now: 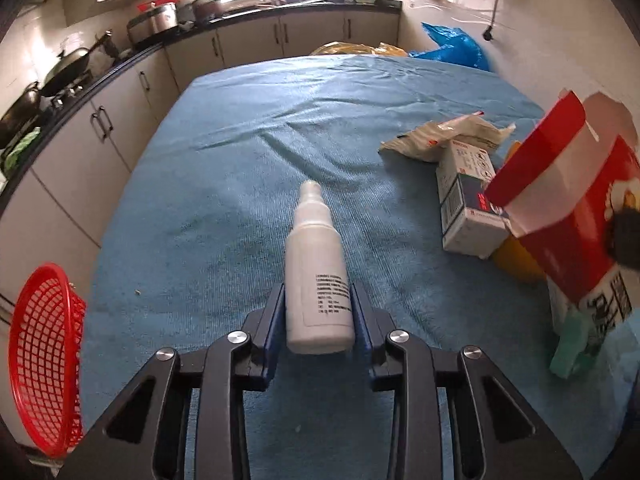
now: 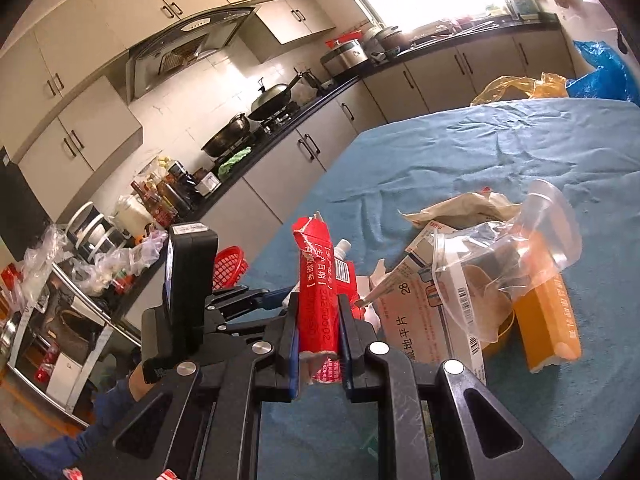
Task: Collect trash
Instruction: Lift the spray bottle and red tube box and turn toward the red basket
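My left gripper (image 1: 318,308) is shut on a white spray bottle (image 1: 316,272), held above the blue cloth, nozzle pointing away. My right gripper (image 2: 318,320) is shut on a red and white carton (image 2: 318,284), held upright above the cloth; the carton also shows at the right edge of the left wrist view (image 1: 576,208). A red mesh basket (image 1: 40,360) stands at the table's left edge, below and left of the left gripper; it also shows in the right wrist view (image 2: 228,268). The left gripper's body shows in the right wrist view beside the carton.
A trash pile lies on the right of the blue cloth (image 1: 240,184): white medicine boxes (image 1: 466,200), a crumpled wrapper (image 1: 440,136), a clear plastic cup (image 2: 548,220), an orange box (image 2: 548,324). Kitchen counters with woks (image 1: 64,68) run along the left. Blue bag (image 1: 456,46) beyond the far edge.
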{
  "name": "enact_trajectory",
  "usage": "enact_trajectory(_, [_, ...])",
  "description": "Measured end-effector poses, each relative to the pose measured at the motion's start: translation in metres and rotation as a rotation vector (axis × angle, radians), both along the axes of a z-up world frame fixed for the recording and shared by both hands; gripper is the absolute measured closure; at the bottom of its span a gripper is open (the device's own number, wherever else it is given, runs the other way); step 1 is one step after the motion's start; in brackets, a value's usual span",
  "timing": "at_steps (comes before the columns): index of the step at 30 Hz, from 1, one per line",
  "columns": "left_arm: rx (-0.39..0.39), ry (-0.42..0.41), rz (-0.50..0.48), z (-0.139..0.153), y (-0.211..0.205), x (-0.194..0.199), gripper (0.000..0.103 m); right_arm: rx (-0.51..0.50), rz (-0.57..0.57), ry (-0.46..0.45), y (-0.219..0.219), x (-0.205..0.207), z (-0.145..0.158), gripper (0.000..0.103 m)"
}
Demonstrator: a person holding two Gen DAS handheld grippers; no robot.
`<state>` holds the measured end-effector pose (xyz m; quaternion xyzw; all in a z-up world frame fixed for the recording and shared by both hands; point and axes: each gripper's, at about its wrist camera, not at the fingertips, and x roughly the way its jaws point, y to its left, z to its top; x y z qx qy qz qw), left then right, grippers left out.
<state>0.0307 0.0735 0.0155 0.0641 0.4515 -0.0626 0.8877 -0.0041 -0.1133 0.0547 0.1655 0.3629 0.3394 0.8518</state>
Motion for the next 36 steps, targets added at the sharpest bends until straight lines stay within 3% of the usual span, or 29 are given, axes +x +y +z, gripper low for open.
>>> enact_trajectory(2, [-0.019,0.005,0.043,0.000,0.002,0.006,0.038,-0.005,-0.003,0.006,0.001,0.001,-0.001,0.086])
enact_trajectory(6, [-0.051,0.009,0.075,0.000,0.006,0.013,0.036,-0.010,-0.006,0.013,0.003,0.004,-0.002,0.086])
enact_trajectory(9, [-0.030,-0.008,0.096,-0.002,0.005,0.016,0.046,-0.020,-0.007,0.007,0.005,0.004,-0.002,0.086])
enact_trajectory(11, [-0.038,-0.022,0.095,-0.001,0.005,0.013,0.068,-0.025,-0.003,0.005,0.008,0.003,-0.002,0.086])
enact_trajectory(12, [-0.052,-0.030,0.103,0.000,0.007,0.011,0.074,-0.032,-0.002,0.002,0.009,0.002,-0.003,0.086])
enact_trajectory(18, [-0.119,-0.115,0.182,0.006,0.023,-0.018,0.074,-0.068,0.009,-0.028,0.019,-0.004,-0.005,0.086])
enact_trajectory(21, [-0.121,-0.214,0.246,0.018,0.031,-0.040,0.074,-0.089,0.019,-0.054,0.027,-0.009,-0.004,0.086])
enact_trajectory(26, [-0.103,-0.304,0.305,0.027,0.035,-0.057,0.074,-0.119,0.013,-0.097,0.035,-0.014,-0.004,0.086])
enact_trajectory(36, [-0.075,-0.337,0.328,0.029,0.033,-0.064,0.074,-0.115,0.012,-0.108,0.035,-0.016,-0.007,0.086])
